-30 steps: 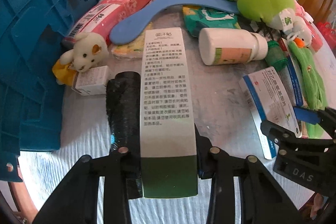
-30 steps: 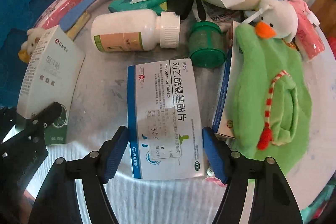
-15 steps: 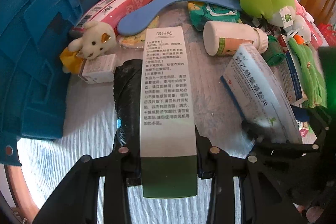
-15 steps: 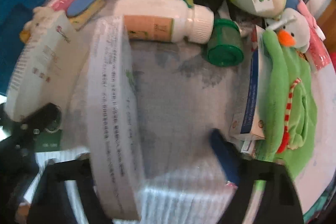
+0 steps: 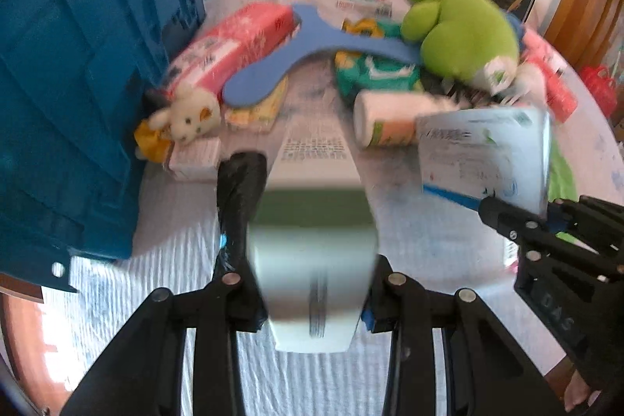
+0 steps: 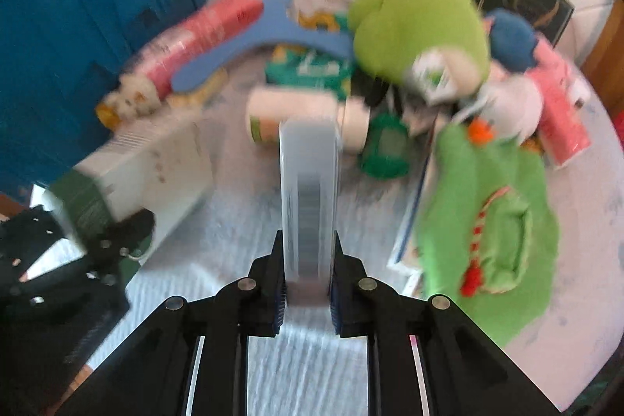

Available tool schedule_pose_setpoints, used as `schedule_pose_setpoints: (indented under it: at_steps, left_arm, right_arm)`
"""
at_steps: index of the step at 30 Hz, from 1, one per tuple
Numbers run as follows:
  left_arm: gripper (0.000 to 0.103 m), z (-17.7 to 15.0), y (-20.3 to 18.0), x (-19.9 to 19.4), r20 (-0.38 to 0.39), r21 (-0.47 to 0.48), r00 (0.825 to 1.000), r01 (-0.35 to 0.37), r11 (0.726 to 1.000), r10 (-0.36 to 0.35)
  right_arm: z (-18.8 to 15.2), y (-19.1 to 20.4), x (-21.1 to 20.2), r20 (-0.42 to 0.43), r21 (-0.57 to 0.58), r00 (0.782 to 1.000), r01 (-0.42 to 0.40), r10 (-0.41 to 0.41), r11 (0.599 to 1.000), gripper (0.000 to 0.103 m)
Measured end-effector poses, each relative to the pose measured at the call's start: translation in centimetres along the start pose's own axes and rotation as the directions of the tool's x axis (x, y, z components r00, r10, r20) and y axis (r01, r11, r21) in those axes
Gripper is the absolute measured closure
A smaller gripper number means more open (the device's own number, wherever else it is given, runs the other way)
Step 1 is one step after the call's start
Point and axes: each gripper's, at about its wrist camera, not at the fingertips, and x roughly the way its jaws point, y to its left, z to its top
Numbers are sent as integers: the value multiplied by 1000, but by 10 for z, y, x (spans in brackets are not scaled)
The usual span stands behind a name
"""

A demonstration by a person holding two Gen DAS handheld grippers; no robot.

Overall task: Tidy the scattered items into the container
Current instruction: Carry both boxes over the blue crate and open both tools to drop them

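My left gripper (image 5: 312,252) is shut on a long white box with a green end (image 5: 316,209), held off the white tablecloth; its black-taped finger (image 5: 240,205) runs along the box's left side. The right gripper (image 6: 308,248) has its jaws closing, and its pads press a blue and white tablet box (image 6: 310,174) that stands edge-on between them. The left wrist view has that tablet box (image 5: 483,151) at the right, raised above the table. The blue crate (image 5: 78,65) stands at the left.
Scattered behind are a white pill bottle (image 5: 386,119), a green plush frog (image 5: 456,26), a blue curved plastic piece (image 5: 265,80), a pink tissue pack (image 5: 230,45), a small plush bear (image 5: 191,112), a green jar (image 6: 384,151) and a green plush cloth (image 6: 487,201).
The right gripper closed on the tablet box, turned it on edge and lifted it off the table. The left gripper rose with the white and green box.
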Motion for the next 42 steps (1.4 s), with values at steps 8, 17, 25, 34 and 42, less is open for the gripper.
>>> schedule_pose_setpoints:
  at_steps: [8, 17, 25, 34, 42]
  left_arm:
    - [69, 23, -23, -38, 83, -9, 996, -22, 1000, 22]
    - [69, 6, -34, -17, 2, -51, 999, -35, 998, 35]
    - [69, 32, -44, -70, 156, -49, 984, -82, 995, 89]
    - [69, 82, -15, -167, 393, -116, 906, -117, 986, 154]
    - [69, 121, 77, -241, 557, -164, 796, -174, 971, 236]
  right_arm:
    - [33, -10, 2, 79, -54, 996, -28, 32, 998, 86]
    - [15, -29, 20, 15, -79, 998, -65, 66, 995, 86]
    - [45, -27, -48, 189, -158, 975, -85, 115, 984, 86]
    - [104, 11, -144, 412, -248, 900, -40, 143, 968, 86]
    - [163, 108, -207, 568, -292, 794, -50, 216, 955, 86]
